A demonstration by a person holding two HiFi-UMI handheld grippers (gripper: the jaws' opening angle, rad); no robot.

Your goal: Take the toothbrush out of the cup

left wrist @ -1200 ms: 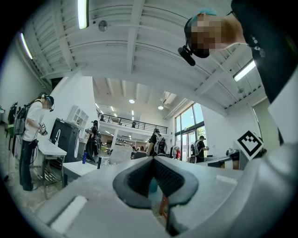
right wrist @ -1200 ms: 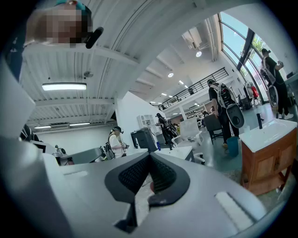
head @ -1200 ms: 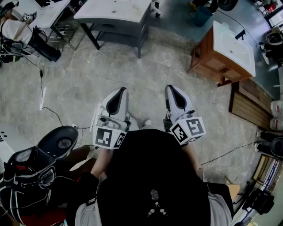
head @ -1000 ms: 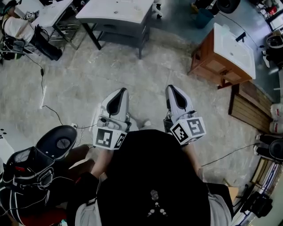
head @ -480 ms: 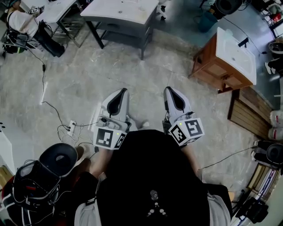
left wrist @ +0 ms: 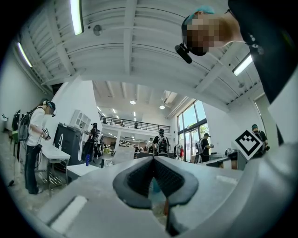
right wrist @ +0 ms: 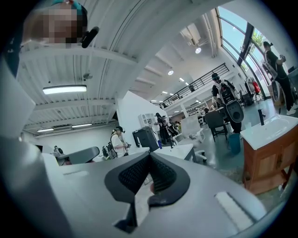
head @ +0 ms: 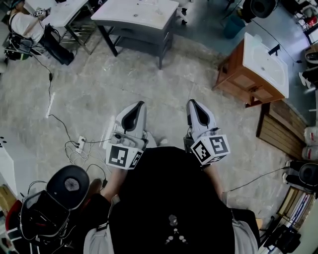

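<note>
Neither a toothbrush nor a cup shows in any view. In the head view both grippers are held close in front of the person's dark-clad chest, side by side above a bare concrete floor. The left gripper (head: pixel 139 103) points forward with its jaws together and nothing between them. The right gripper (head: pixel 192 102) does the same, a hand's width to its right. In the left gripper view the left gripper (left wrist: pixel 152 159) has its dark pads meeting at the tip. The right gripper view shows the right gripper (right wrist: pixel 149 156) likewise pressed together and empty.
A grey table (head: pixel 134 12) stands ahead at the top. A wooden vanity with a white sink (head: pixel 253 64) is at the upper right, wooden slats (head: pixel 283 124) beside it. A power strip with cables (head: pixel 79 144) lies left, near a black round seat (head: pixel 67 186). Several people stand far off.
The head view has shifted: the table and vanity sit a little lower and the black seat has slid down and left. Both grippers stay shut and keep their place before the chest.
</note>
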